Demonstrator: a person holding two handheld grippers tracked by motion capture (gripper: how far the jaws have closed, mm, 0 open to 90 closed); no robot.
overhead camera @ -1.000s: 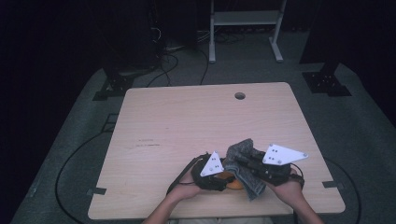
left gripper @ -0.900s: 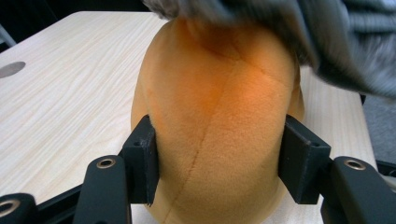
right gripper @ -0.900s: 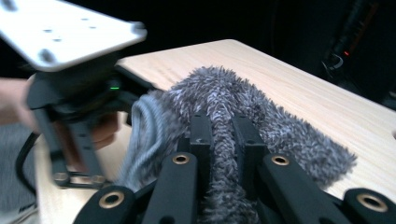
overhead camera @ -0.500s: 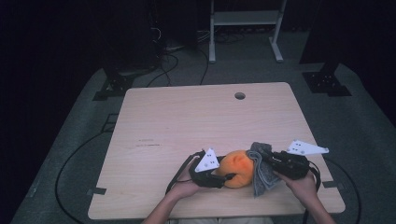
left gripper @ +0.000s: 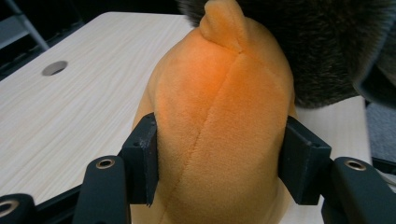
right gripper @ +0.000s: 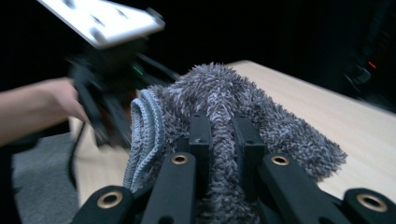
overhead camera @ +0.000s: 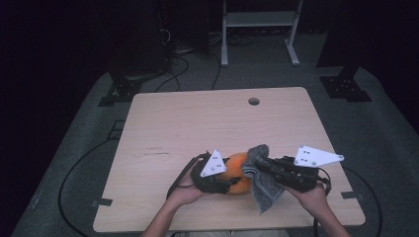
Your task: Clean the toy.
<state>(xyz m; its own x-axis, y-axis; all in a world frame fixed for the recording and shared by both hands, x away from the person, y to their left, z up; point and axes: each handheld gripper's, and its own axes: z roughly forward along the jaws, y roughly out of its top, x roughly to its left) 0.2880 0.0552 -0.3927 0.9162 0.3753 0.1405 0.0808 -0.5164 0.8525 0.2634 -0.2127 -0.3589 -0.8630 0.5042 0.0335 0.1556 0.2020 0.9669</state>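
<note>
While the left gripper squeezed the soft orange plush toy, the right gripper pinched the limp shaggy grey cloth at its three o'clock.

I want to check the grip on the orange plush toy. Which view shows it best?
The left gripper view: the orange plush toy sits close up, squeezed between the jaws. The high view shows it small, partly behind the grey cloth. The right gripper view shows the cloth instead.

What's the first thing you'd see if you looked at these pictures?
The bright orange plush toy near the table's front edge jumps out first, squeezed between the jaws of the left gripper. Right beside it hangs a shaggy grey cloth, pinched by the right gripper and draped against the toy. Everything around the pale wooden table is dark.
</note>
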